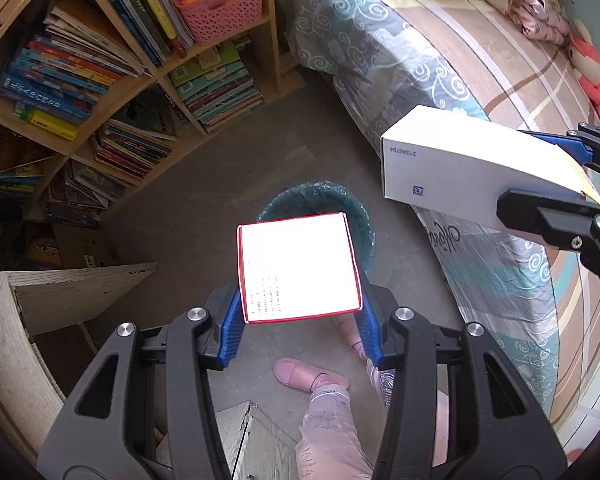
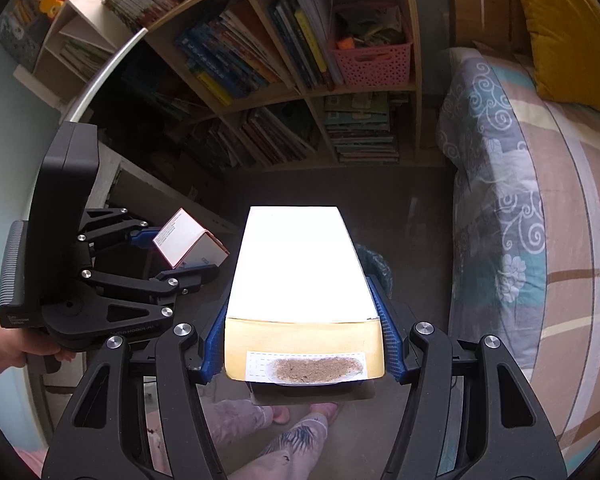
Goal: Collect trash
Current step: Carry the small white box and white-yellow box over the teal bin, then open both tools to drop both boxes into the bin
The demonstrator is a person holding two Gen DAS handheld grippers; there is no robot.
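My left gripper (image 1: 298, 320) is shut on a small white box with red edges (image 1: 298, 266), held straight above a teal-lined trash bin (image 1: 320, 200) on the floor. The same red-edged box (image 2: 184, 246) and left gripper (image 2: 174, 256) show at the left of the right wrist view. My right gripper (image 2: 302, 344) is shut on a long white and yellow box (image 2: 300, 280) with a torn label. That long box (image 1: 460, 172) sticks in from the right of the left wrist view, beside the bin. The bin (image 2: 376, 264) is mostly hidden behind it in the right wrist view.
A wooden bookshelf (image 1: 112, 80) full of books and a pink basket (image 1: 224, 0) stands behind the bin. A bed with a patterned quilt (image 1: 480, 80) runs along the right. The person's slippered feet (image 1: 300, 374) and a white cabinet (image 1: 40, 304) are close below.
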